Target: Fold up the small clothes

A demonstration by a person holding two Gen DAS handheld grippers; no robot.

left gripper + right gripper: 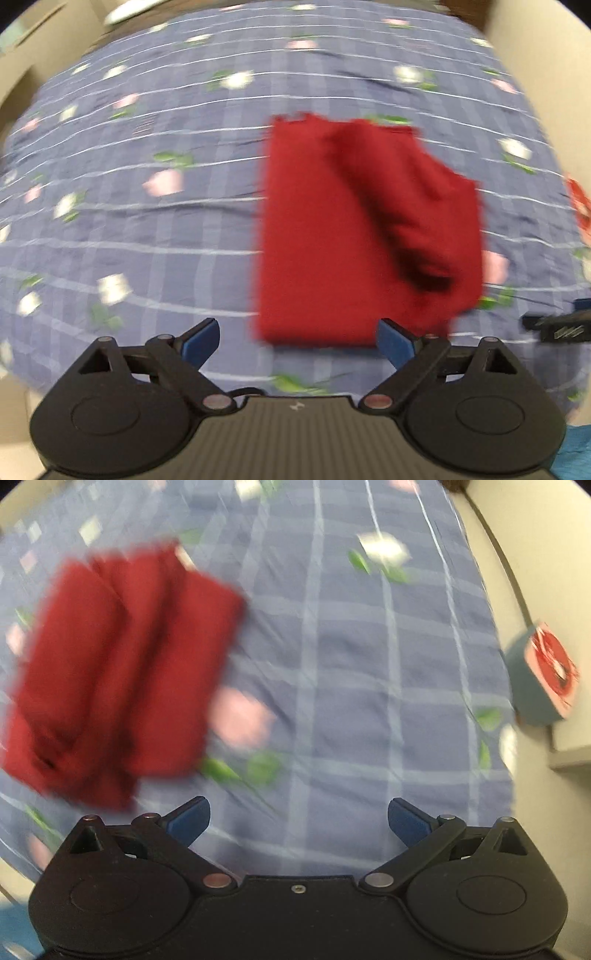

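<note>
**On the bedsheet: red garment lying folded, both grippers spread wide**

On the blue checked bedsheet (147, 229) with its pink and white flowers, we are seeing a dark red garment (354, 236) lying folded into a rough rectangle. In the left wrist view it is sitting just right of centre, stretching from about 12 o'clock down toward 5 o'clock, with a thick rolled ridge of cloth running across its right half. Its near edge is lying just ahead of the left gripper (297, 339), and the right-hand blue fingertip (395, 341) is overlapping that edge in the picture; whether it is touching the cloth we cannot tell, since the frame is blurred.

We are holding the left gripper with its jaws spread wide and nothing between them. At 3 o'clock in that view, the dark tip of the right gripper (561, 326) is showing at the edge.

In the right wrist view the garment is lying at 9 to 10 o'clock, well left of the right gripper (298, 821), which is facing bare sheet. Its jaws are also standing wide apart, gripping nothing. At 3 o'clock, beyond the sheet's edge, a grey box with a red and pink face (546, 675) is sitting against the pale wall (535, 535).
</note>
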